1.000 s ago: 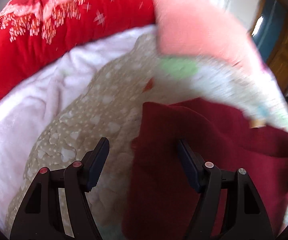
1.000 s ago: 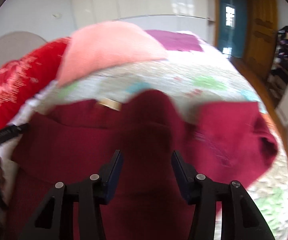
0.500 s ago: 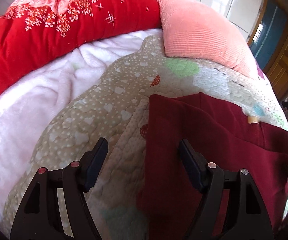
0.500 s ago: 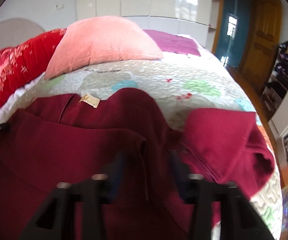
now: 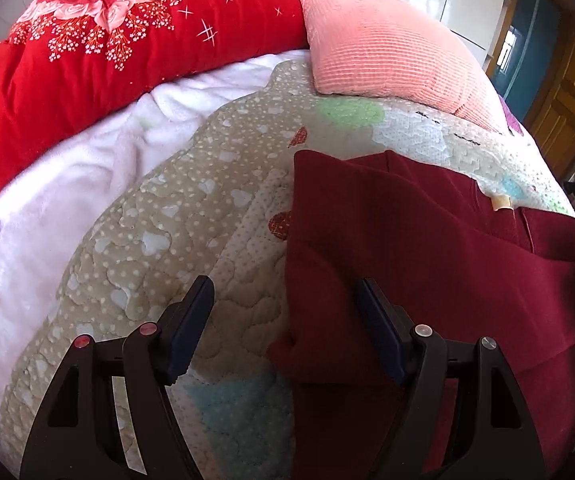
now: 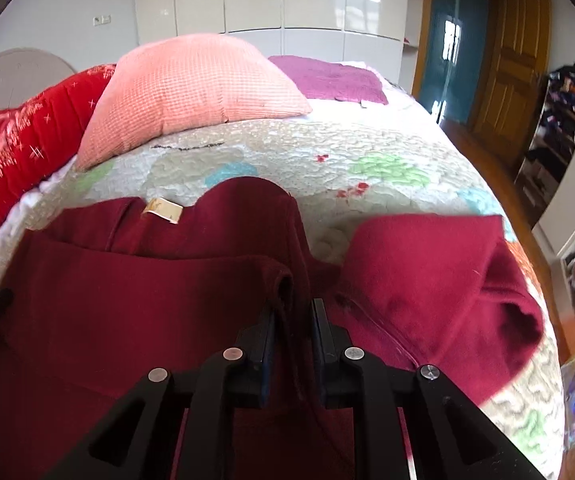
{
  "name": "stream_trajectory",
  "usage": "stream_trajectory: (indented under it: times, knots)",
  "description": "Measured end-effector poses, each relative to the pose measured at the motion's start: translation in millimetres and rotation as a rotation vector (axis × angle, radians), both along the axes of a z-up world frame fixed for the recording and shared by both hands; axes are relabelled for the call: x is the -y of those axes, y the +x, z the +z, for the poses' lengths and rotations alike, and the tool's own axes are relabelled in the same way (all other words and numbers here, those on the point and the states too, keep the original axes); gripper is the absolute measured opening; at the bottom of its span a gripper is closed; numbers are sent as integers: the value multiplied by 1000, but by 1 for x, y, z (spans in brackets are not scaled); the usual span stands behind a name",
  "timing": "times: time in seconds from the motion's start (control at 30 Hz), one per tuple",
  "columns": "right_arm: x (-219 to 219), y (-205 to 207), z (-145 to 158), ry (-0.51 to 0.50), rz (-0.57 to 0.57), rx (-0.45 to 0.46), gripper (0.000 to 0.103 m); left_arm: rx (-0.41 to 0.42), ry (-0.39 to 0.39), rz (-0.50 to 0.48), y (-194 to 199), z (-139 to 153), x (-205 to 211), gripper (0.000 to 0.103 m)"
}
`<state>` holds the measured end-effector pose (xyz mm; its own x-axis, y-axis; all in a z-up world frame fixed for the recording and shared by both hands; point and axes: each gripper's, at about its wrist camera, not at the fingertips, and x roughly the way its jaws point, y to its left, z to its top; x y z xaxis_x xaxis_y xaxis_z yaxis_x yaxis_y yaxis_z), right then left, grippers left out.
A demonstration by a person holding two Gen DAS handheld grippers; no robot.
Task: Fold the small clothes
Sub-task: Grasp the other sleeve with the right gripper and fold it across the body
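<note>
Right wrist view: right gripper (image 6: 293,322) is pinching the dark red garment's (image 6: 127,300) fold; left gripper (image 5: 283,312), wide open, is straddling its edge; lifting evenly should keep the fold straight.

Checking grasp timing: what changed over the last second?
The right claw has just been closing and now pinches a fold of the maroon garment. The left claw stays open over the garment's edge, gripping nothing. The pink pillow and quilt lie unchanged.

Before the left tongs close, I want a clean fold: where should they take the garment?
Probably the garment's straight left edge, coming in from the quilt side; that edge lies flat, between the open left tongs.
</note>
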<state>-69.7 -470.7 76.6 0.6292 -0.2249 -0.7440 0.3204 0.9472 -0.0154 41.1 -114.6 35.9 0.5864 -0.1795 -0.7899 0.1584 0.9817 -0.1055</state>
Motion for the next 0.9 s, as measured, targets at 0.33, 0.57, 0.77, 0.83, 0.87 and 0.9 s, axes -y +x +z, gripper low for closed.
stream_trajectory:
  times: [0.33,0.57,0.77,0.83,0.87,0.9]
  knots:
    - [-18,4,-19,5,40,-29,14,-2,16,13,1,-8,3,78]
    - [-22,-11,-7,40,74,-34,15,14,27,17,-5,0,3,78]
    - [-21,-13,-29,49,60,-103,18,50,55,-3,-25,19,7,78]
    - [-24,-17,-25,39,66,-91,18,72,44,-9,-33,28,9,78]
    - [-24,-21,-19,53,69,-88,19,82,35,-14,-37,33,10,78]
    - [-24,-25,-13,67,71,-75,21,89,26,-20,-41,37,12,78]
